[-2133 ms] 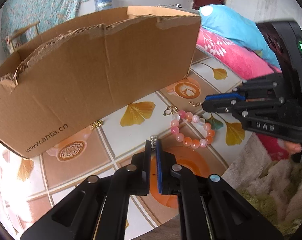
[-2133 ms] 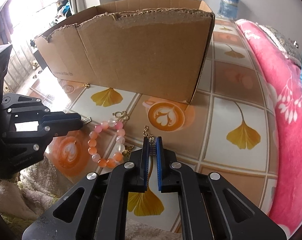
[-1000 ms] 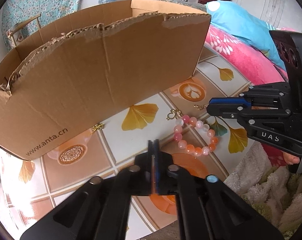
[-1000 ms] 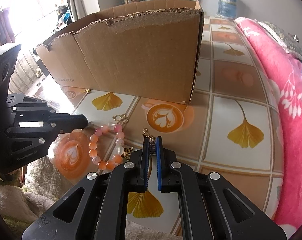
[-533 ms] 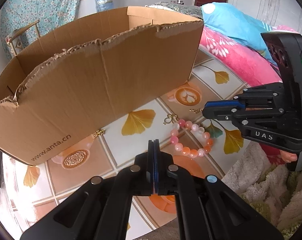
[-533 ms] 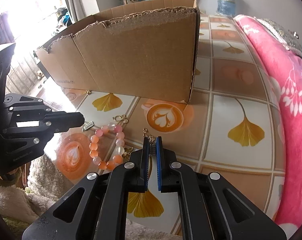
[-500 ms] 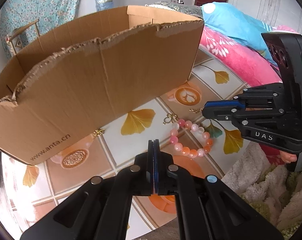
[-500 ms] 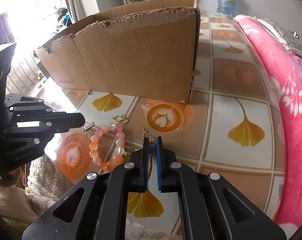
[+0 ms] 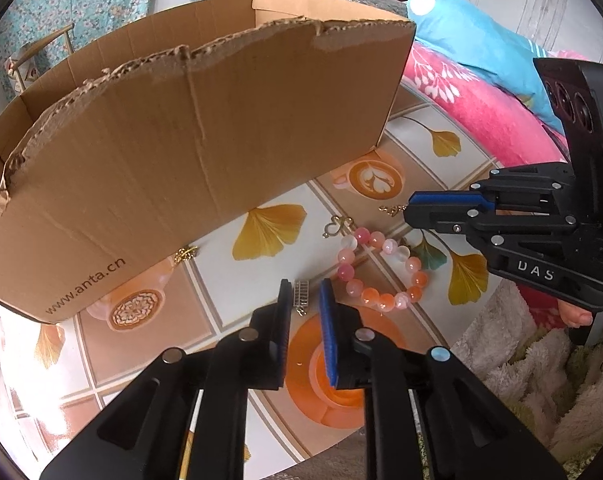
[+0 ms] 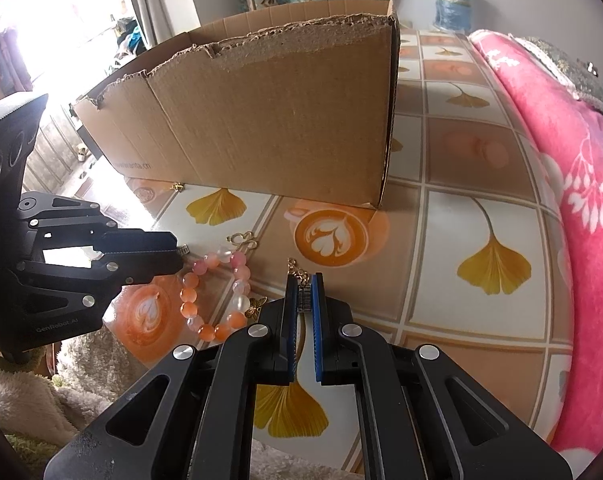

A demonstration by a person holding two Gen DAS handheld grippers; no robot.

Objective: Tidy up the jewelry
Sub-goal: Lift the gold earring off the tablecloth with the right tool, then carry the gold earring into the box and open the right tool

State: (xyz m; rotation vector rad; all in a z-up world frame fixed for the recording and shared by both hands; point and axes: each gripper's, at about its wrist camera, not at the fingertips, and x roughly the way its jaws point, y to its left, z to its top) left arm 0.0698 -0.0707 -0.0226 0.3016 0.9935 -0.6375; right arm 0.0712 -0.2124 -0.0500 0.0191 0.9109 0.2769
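My left gripper (image 9: 304, 289) hovers low over the patterned tablecloth (image 9: 261, 272) and its jaws are opening. A small silver rhinestone bar (image 9: 301, 299) lies between the fingertips, and neither pad touches it. Just right of it lies a pink and orange bead bracelet (image 9: 368, 294) (image 10: 189, 307). My right gripper (image 10: 303, 281) (image 9: 411, 208) is shut on a second silver bar with a short gold chain (image 10: 297, 272). A gold clasp (image 9: 337, 226) (image 10: 243, 239) lies beyond the bracelet. A gold butterfly charm (image 10: 255, 306) rests beside the bracelet.
A large torn cardboard box (image 9: 181, 140) (image 10: 269, 120) stands open-topped just behind the jewelry, with a small gold piece (image 9: 185, 254) at its foot. A pink blanket (image 10: 573, 160) bounds the right side. Fluffy cream fabric (image 9: 521, 360) covers the near edge.
The left jaws have gone from shut to slightly parted, and the silver bar now shows on the cloth between the fingertips. The right gripper has stayed still with its piece.
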